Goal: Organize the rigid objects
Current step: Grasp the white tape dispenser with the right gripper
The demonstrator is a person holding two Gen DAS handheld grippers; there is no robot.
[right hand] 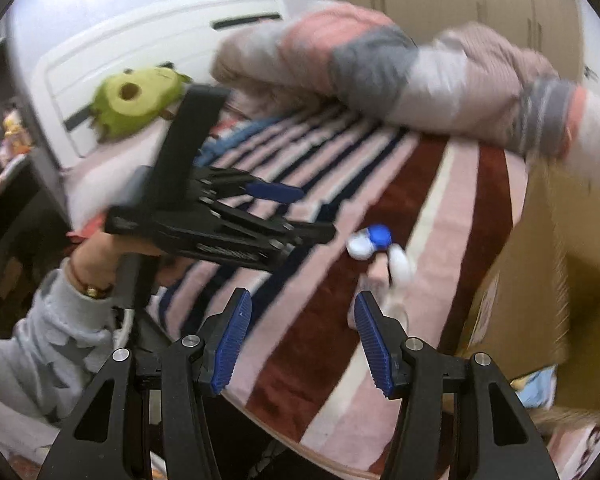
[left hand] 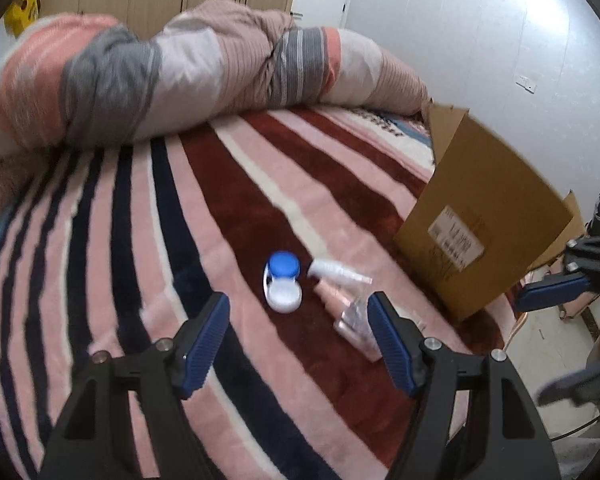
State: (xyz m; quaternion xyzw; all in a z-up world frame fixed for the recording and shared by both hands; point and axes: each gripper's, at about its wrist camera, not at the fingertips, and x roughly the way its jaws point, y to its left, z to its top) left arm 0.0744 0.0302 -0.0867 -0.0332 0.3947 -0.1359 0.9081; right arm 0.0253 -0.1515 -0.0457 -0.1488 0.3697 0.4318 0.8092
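Note:
A blue-and-white contact lens case lies on the striped bed blanket. Right of it lie a white-capped bottle and a pink bottle in clear wrap. My left gripper is open and empty, hovering just in front of them. My right gripper is open and empty above the bed's near edge; the case and a blurred white bottle lie ahead of it. The left gripper shows in the right wrist view, held by a hand.
An open cardboard box stands on the bed at the right; it also shows in the right wrist view. A rolled striped quilt lies across the far side. A green plush toy rests by the white headboard.

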